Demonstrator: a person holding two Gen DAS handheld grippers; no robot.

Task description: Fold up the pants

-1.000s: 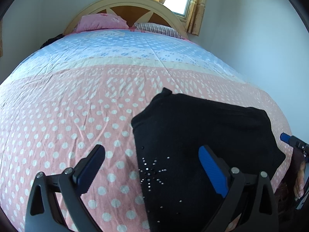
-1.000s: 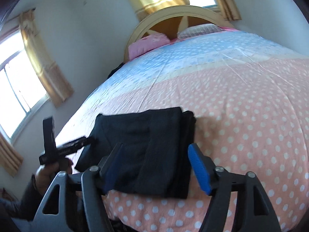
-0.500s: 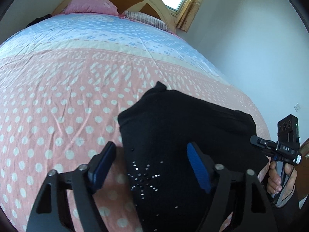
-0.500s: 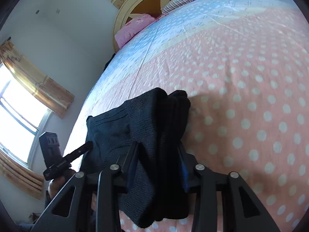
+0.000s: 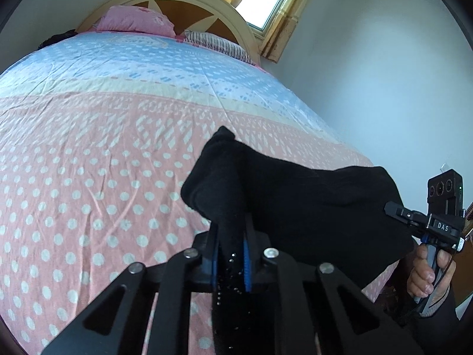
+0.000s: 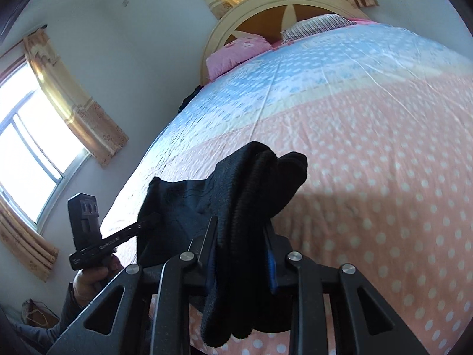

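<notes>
Here both grippers grip the folded black pants (image 5: 295,201) at the near edge of the bed (image 5: 88,162). In the left wrist view the left gripper (image 5: 232,254) has its blue-padded fingers (image 5: 246,263) together, clamped on a bunched corner of the cloth at 6 o'clock; small shiny studs dot the fabric just between the pads. From that pinch the pants rise in a peak toward 12 o'clock and stretch off toward 3 o'clock, lifted clear of the pink dotted cover beneath. At 4 o'clock in the same view the right gripper (image 5: 390,207) meets the far corner of the cloth, a hand (image 5: 428,275) wrapped around its grip.

In the right wrist view the right gripper (image 6: 241,251) has a thick roll of layers between its fingers (image 6: 270,266), which are closing and already press on the fabric from both sides. The cloth humps up toward 12 o'clock, and a flap hangs down toward 6 o'clock past the bed's edge. At 9 o'clock the left gripper (image 6: 155,217) touches the other corner, held by a hand (image 6: 91,278).

A pink pillow (image 5: 133,20) and a striped pillow (image 5: 218,44) lie at the headboard (image 5: 189,3), at 12 o'clock in both views.
</notes>
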